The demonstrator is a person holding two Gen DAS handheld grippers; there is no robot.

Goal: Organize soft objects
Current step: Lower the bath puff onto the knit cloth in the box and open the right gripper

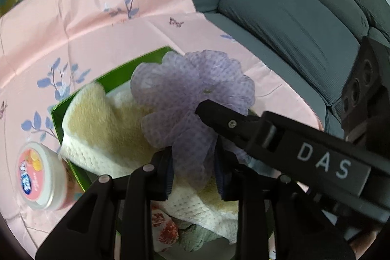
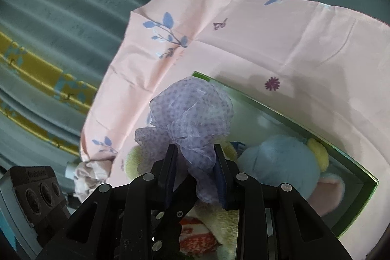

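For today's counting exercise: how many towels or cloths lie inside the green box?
2 visible: a cream-and-yellow waffle towel along the green cardboard box's left side, and a red-flowered white cloth beneath it, nearest the camera. Others may be hidden underneath.

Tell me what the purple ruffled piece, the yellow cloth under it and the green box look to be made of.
Purple ruffled piece: thin, semi-sheer nonwoven or mesh-like fabric, matte; dotted embossing and light showing through the ruffles.
Yellow cloth: plush terry or fleece with a waffle-textured cream edge; fuzzy nap.
Green box: probably glossy coated cardboard; thin straight walls with a sheen inside.
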